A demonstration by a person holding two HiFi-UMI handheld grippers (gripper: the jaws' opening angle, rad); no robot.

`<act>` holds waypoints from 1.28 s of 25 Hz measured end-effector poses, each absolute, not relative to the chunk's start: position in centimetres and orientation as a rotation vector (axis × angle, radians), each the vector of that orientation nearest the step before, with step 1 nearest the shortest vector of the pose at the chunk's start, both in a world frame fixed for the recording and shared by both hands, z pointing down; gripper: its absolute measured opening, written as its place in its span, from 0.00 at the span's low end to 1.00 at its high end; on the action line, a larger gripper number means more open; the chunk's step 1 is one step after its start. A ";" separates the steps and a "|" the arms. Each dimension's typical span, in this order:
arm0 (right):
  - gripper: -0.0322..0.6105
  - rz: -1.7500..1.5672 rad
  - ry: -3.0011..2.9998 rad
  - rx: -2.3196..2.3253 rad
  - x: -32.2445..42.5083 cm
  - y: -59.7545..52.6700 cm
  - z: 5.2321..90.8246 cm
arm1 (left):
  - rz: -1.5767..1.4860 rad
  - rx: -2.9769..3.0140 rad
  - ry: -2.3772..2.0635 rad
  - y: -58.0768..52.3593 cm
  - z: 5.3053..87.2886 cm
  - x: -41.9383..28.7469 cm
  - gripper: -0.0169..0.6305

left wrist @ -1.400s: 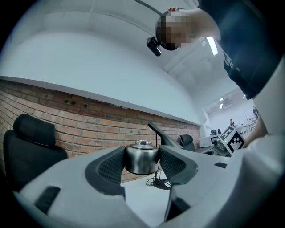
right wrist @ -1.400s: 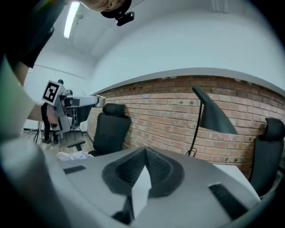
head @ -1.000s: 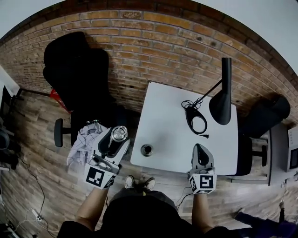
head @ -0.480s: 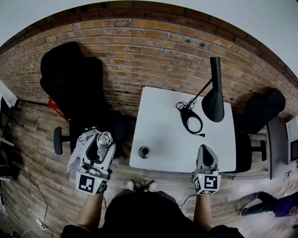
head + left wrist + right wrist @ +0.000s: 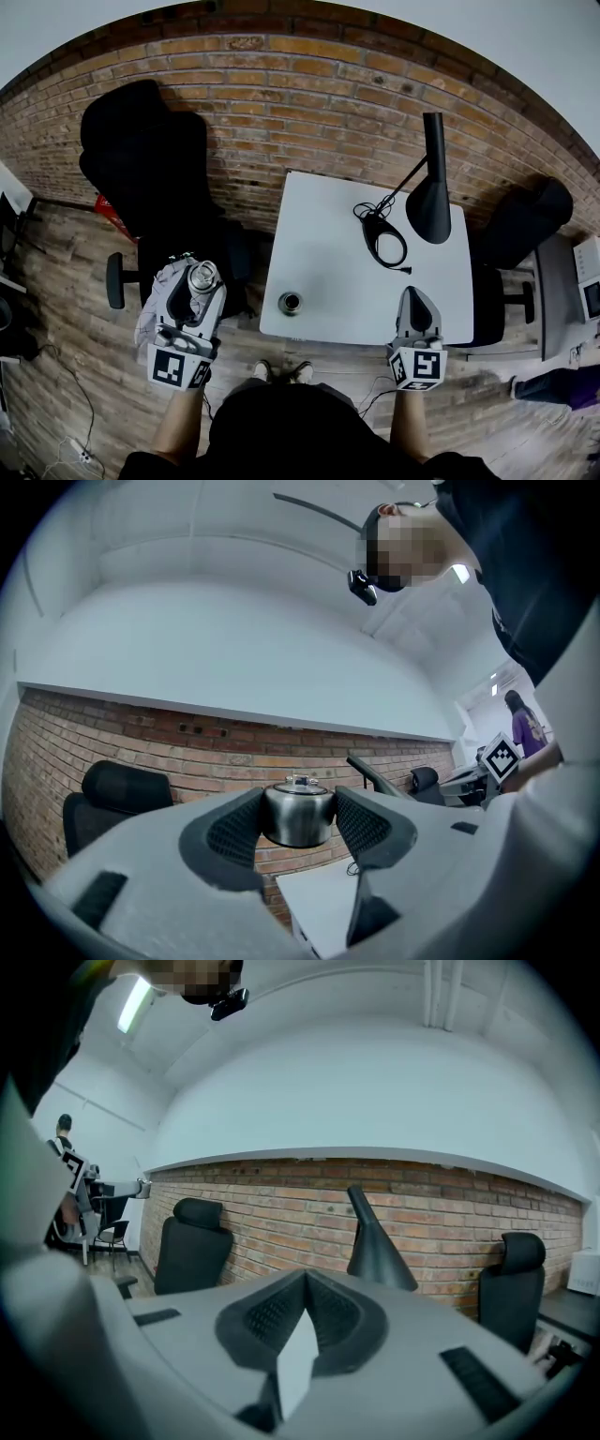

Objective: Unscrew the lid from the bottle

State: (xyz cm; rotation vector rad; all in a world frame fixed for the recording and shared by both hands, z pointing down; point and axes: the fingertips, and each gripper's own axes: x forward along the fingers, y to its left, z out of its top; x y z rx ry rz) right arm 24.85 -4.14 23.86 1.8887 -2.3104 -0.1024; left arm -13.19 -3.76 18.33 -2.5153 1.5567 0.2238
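Observation:
A steel bottle (image 5: 202, 277) sits between the jaws of my left gripper (image 5: 200, 281), held out over the floor to the left of the white table (image 5: 328, 234). In the left gripper view the pads press both sides of the bottle's (image 5: 298, 810) round top, which carries a small knob. A small round metal piece (image 5: 292, 302), which looks like the lid, stands near the table's front left corner. My right gripper (image 5: 413, 307) hovers at the table's front right edge, shut and empty; its pads (image 5: 281, 1321) meet in the right gripper view.
A black desk lamp (image 5: 433, 202) and a coiled black cable (image 5: 384, 239) occupy the table's back right. Black office chairs stand at the left (image 5: 141, 159) and right (image 5: 525, 225). A checked cloth (image 5: 157, 295) lies under my left gripper. A brick wall runs behind.
My left gripper has carried the bottle to the left, farther from the table. The right gripper has stayed shut at the table's front right edge.

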 end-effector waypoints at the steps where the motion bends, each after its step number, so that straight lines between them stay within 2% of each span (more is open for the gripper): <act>1: 0.07 -0.103 -2.312 1.889 24.8 -4.1 23.8 | 0.225 -2.516 1.555 -3.7 18.3 -13.2 0.41; 32: 0.07 -0.102 -2.314 1.883 22.1 -3.0 23.7 | 0.203 -2.580 1.543 -2.9 19.5 -13.9 0.41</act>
